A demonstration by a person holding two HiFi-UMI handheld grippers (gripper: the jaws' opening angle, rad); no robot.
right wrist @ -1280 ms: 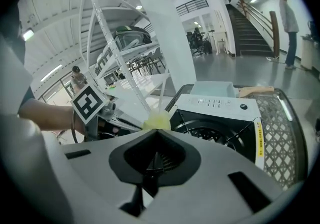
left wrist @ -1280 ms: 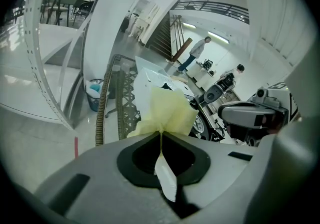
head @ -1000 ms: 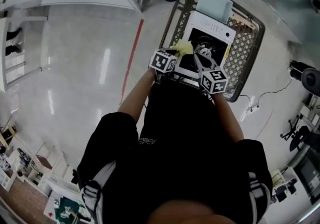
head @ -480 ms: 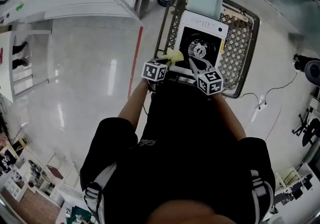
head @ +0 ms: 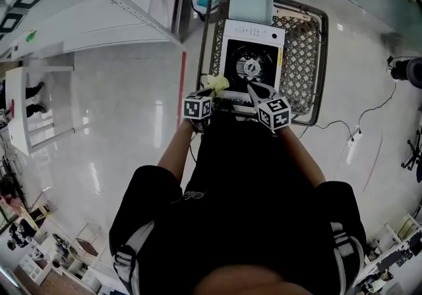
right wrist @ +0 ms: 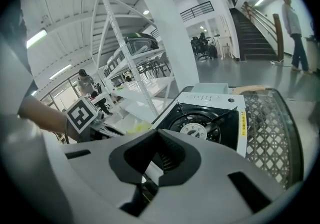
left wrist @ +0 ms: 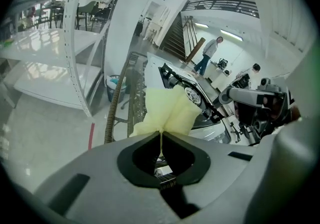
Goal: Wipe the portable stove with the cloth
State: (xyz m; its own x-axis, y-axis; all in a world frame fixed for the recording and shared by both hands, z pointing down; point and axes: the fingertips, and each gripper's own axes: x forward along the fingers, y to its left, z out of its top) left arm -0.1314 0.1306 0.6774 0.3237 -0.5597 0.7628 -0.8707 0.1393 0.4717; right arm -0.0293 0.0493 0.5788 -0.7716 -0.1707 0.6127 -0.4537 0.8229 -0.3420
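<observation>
At the stove (head: 250, 59) corner now: cloth (head: 215, 82)

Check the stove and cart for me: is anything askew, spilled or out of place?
Nothing stands out. The stove sits square inside the mesh cart, with no spill showing. The yellow cloth is pinched in the left hand-held gripper, by the stove's near left corner. The right hand-held gripper is shut and empty.

1. Head view looks steeply down over the person, high above the portable stove (head: 250, 66) in the mesh cart (head: 303, 56).
2. Left gripper view sits close, glancing across that stove.
3. Right gripper view faces it from nearby; all three share it.
</observation>
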